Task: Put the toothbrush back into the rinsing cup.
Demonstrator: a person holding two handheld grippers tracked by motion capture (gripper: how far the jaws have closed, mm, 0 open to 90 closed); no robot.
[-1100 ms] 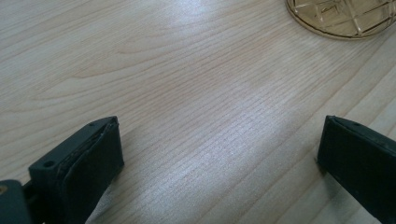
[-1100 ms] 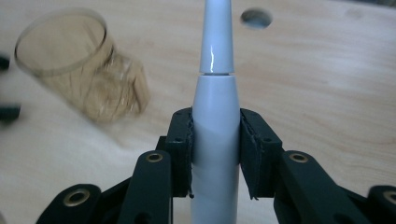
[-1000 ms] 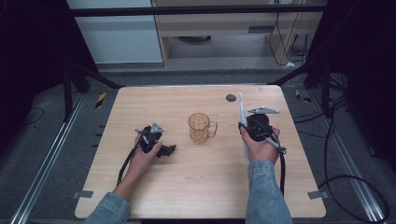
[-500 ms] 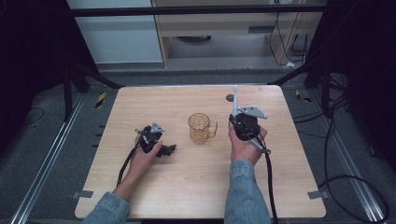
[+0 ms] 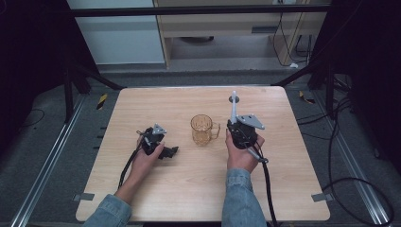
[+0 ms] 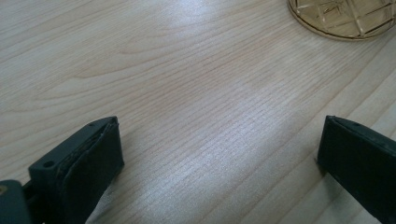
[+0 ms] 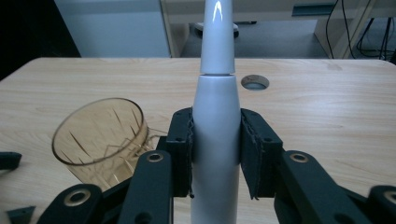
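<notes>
An amber cut-glass mug [image 5: 203,130] stands upright at the table's middle, its handle toward the right. Just right of it my right gripper [image 5: 235,125] is shut on a white tapered handle [image 5: 233,106] that points up and away. In the right gripper view both pads clamp the white handle [image 7: 215,140] at its thick part, and the mug [image 7: 100,135] sits at the lower left. My left gripper [image 5: 166,152] lies on the wood left of the mug. Its jaws [image 6: 219,163] stand wide open over bare wood, with the mug's base [image 6: 343,18] ahead at the upper right.
A round cable hole [image 7: 254,82] is cut in the wooden table [image 5: 189,189] near its far edge, behind the white handle. Cables trail from both grippers toward the near edge. Dark floor, rails and a cabinet surround the table.
The right hand has carried the white handle leftward, closer to the mug. The left hand and the mug have stayed where they were.
</notes>
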